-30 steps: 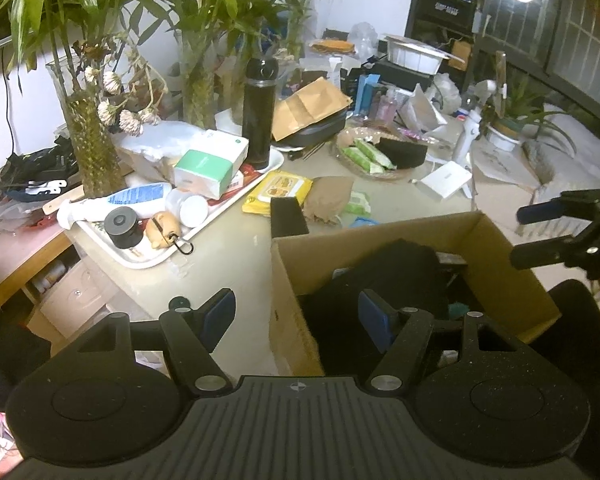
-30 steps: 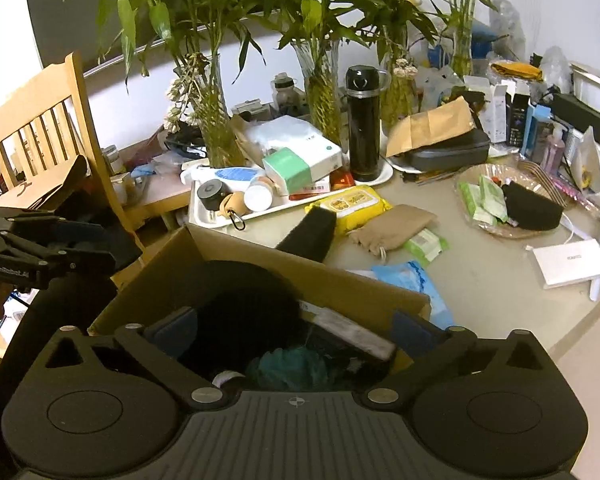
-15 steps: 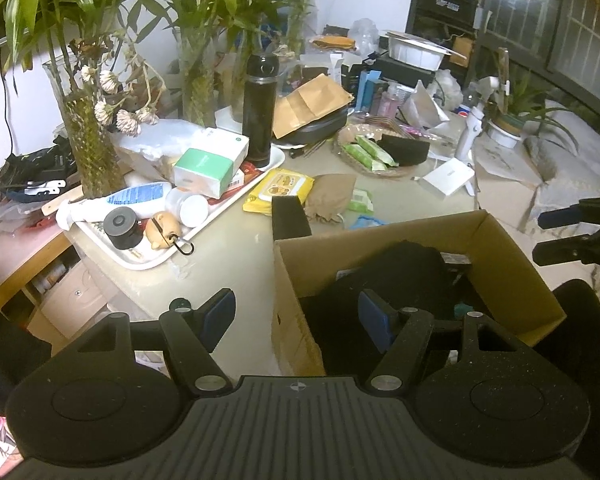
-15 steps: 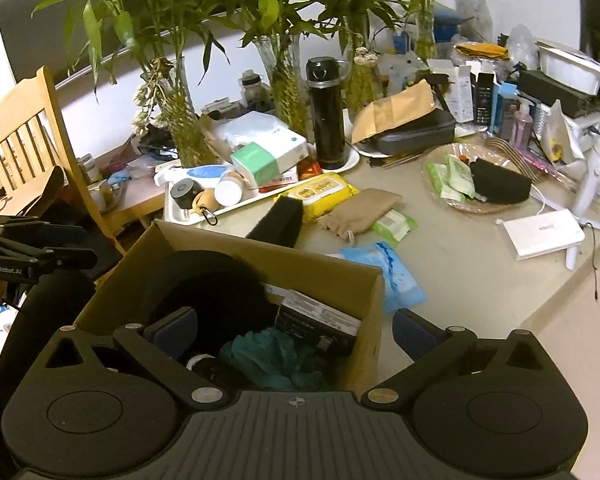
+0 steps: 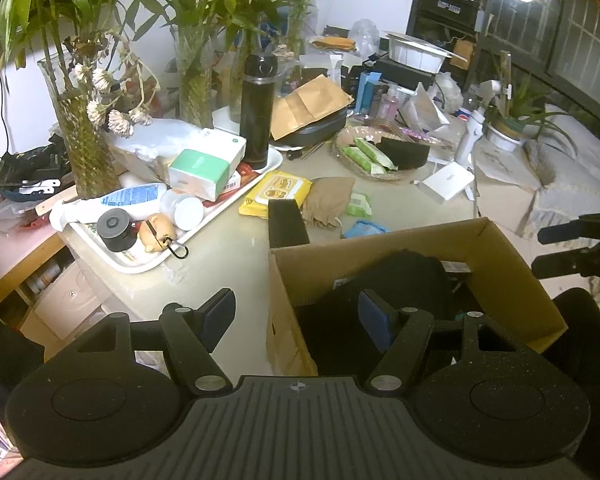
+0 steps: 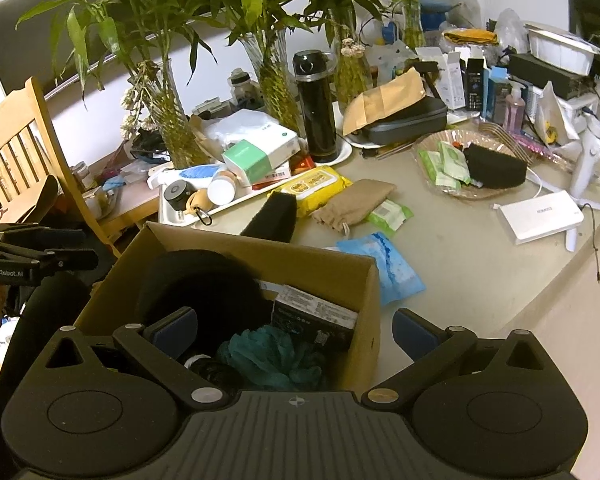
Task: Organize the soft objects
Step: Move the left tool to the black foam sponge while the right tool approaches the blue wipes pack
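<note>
An open cardboard box (image 5: 500, 264) (image 6: 228, 244) stands on the table's near edge. It holds a large black soft thing (image 6: 204, 288), a teal mesh pouf (image 6: 272, 356) and a dark packet (image 6: 316, 316). My left gripper (image 5: 296, 316) hangs open over the box's left wall, gripping nothing. Over the box's right wall my right gripper (image 6: 294, 332) is also open and empty. Behind the box stand a black foam block (image 5: 286, 226) (image 6: 272, 218), a tan pouch (image 6: 354, 200) and a yellow wipes pack (image 6: 314, 190).
A white tray (image 5: 140, 268) of bottles, a black flask (image 5: 258, 112) and glass vases (image 5: 84, 144) of bamboo crowd the back left. A woven dish (image 6: 428, 160) holds green packets and black foam. A blue packet (image 6: 384, 264) and a white box (image 6: 540, 218) lie right. A wooden chair (image 6: 16, 148) is left.
The right wrist view has rolled and shifted: the box now sits further left in it and more of its inside shows. The left gripper has stayed put.
</note>
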`<state>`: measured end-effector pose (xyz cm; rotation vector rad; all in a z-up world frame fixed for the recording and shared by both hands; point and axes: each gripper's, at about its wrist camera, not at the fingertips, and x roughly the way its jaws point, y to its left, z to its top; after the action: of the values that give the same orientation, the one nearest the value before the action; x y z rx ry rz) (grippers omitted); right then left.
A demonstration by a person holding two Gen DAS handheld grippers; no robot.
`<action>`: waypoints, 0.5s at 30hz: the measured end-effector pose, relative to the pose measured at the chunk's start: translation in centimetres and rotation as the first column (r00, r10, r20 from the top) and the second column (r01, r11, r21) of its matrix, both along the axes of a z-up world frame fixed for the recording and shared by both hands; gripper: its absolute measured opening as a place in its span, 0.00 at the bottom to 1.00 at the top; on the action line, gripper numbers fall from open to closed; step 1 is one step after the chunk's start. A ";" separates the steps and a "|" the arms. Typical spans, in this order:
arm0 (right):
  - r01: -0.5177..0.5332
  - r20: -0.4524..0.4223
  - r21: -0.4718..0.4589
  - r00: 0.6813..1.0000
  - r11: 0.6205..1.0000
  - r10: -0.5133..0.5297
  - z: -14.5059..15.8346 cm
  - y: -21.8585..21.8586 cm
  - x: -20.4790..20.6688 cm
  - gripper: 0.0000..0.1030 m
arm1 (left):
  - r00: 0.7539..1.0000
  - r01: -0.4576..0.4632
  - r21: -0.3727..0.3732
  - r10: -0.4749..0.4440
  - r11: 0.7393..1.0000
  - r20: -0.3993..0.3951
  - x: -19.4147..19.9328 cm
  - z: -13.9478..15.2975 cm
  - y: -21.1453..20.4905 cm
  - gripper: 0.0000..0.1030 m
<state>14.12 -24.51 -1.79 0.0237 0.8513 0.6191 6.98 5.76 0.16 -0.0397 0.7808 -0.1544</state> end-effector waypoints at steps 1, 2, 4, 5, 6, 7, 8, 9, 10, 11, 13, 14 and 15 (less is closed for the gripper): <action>0.000 -0.004 -0.002 1.000 1.000 0.000 -0.1 0.0 0.0 1.00 | 1.000 -0.001 -0.002 0.001 1.000 0.001 0.1 0.0 0.0 0.65; 0.001 -0.007 -0.003 1.000 1.000 -0.001 -0.1 0.0 0.1 1.00 | 1.000 -0.002 -0.004 0.002 1.000 0.002 0.2 0.0 0.1 0.65; 0.001 -0.008 -0.003 1.000 1.000 -0.001 -0.1 0.0 0.1 1.00 | 1.000 -0.005 -0.007 0.005 1.000 0.004 0.5 0.0 0.2 0.65; 0.004 -0.009 -0.002 1.000 1.000 -0.004 -0.2 0.0 0.2 1.00 | 1.000 -0.007 -0.009 0.007 1.000 0.005 0.6 0.0 0.2 0.65; 0.006 -0.010 -0.001 1.000 1.000 -0.006 -0.2 0.0 0.2 1.00 | 1.000 -0.009 -0.010 0.009 1.000 0.006 0.8 -0.1 0.2 0.65; 0.009 -0.013 0.003 1.000 1.000 -0.009 -0.2 -0.1 0.3 1.00 | 1.000 -0.009 -0.012 0.009 1.000 0.007 1.0 -0.1 0.2 0.65; 0.010 -0.016 0.007 1.000 1.000 -0.010 -0.2 -0.1 0.4 1.00 | 1.000 -0.009 -0.014 0.009 1.000 0.009 1.1 0.0 0.1 0.65; 0.012 -0.018 0.010 1.000 1.000 -0.011 -0.2 -0.1 0.5 1.00 | 1.000 -0.007 -0.015 0.007 1.000 0.011 1.3 0.0 0.1 0.65; 0.013 -0.020 0.012 1.000 1.000 -0.013 -0.2 -0.1 0.6 1.00 | 1.000 -0.005 -0.017 0.005 1.000 0.014 1.5 0.0 0.0 0.65; 0.014 -0.021 0.011 1.000 1.000 -0.014 -0.2 -0.1 0.7 1.00 | 1.000 -0.003 -0.019 0.003 1.000 0.017 1.8 0.0 0.0 0.65; 0.015 -0.021 0.007 1.000 1.000 -0.015 -0.1 0.0 0.8 1.00 | 1.000 0.003 -0.022 -0.002 1.000 0.021 2.5 0.1 -0.1 0.65; 0.014 -0.020 0.004 1.000 1.000 -0.014 0.0 0.0 0.9 1.00 | 1.000 0.005 -0.023 -0.004 1.000 0.024 2.7 0.1 -0.2 0.65; 0.012 -0.018 0.000 1.000 1.000 -0.012 0.1 0.0 1.0 1.00 | 1.000 0.008 -0.024 -0.007 1.000 0.025 3.1 0.2 -0.3 0.65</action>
<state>15.14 -24.55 -1.70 0.0345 0.8683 0.6081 10.06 5.48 0.32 -0.0571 0.7539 -0.1712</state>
